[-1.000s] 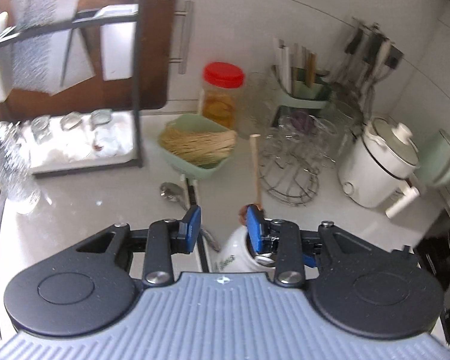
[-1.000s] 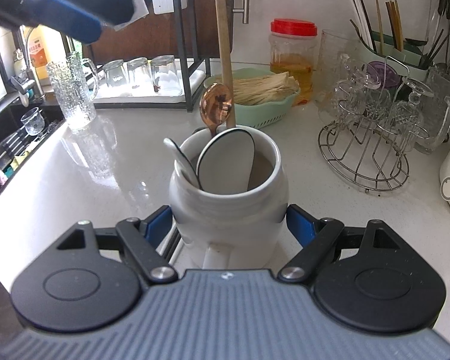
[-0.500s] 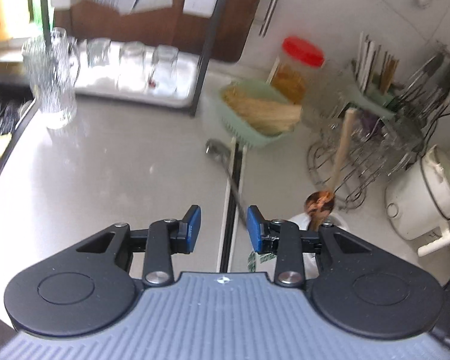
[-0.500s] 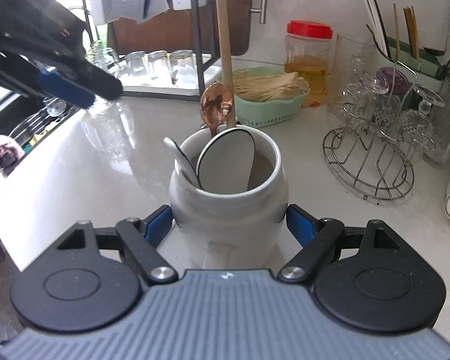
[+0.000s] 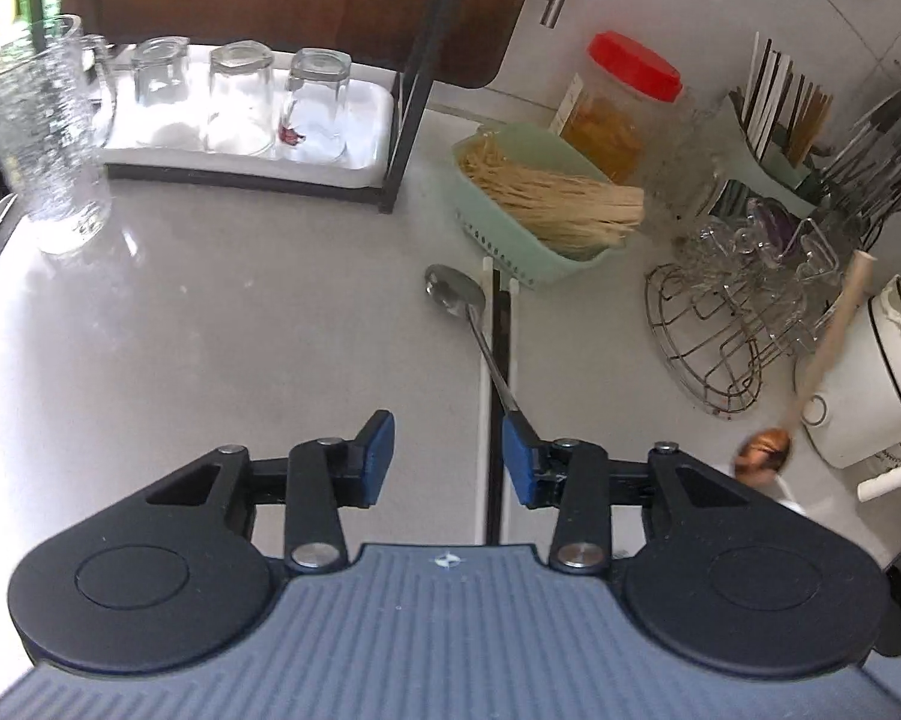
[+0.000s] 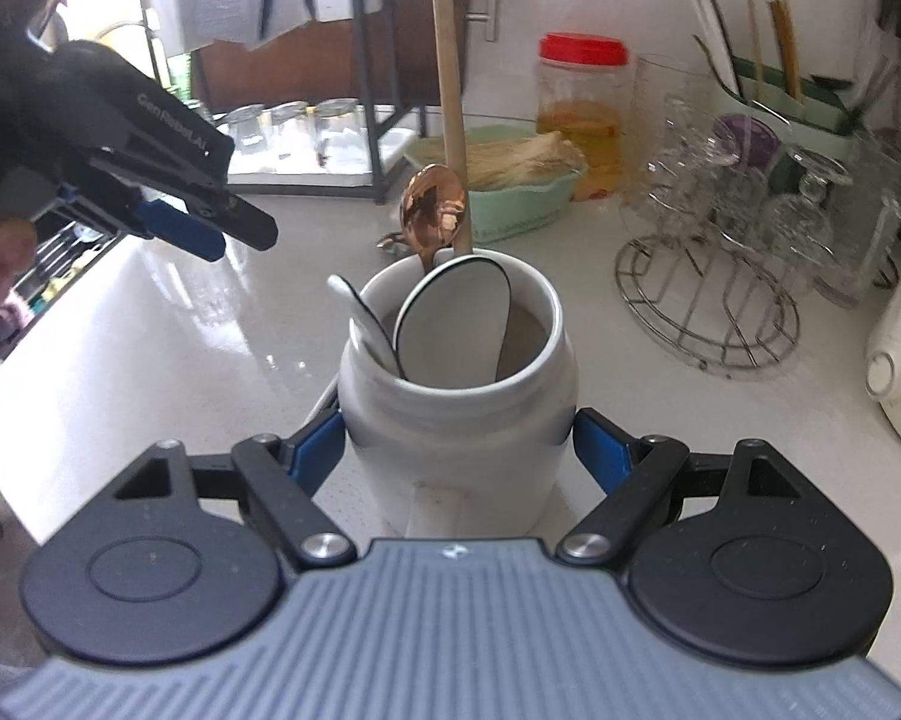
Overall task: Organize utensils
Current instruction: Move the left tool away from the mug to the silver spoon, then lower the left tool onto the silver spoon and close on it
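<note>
The right gripper [image 6: 459, 450] clamps the white ceramic utensil jar [image 6: 456, 396], steadying it for loading; a copper spoon [image 6: 433, 210] and wooden handle [image 6: 450, 102] stand inside. The left gripper [image 5: 447, 456], jaws spread and empty, hovers above the steel spoon [image 5: 468, 324] lying beyond the jar, beside black chopsticks [image 5: 497, 360].

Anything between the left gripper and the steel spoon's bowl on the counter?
Only the steel spoon's own handle and bare counter, lying beside black and white chopsticks; left gripper hangs open, seen in left wrist view.
</note>
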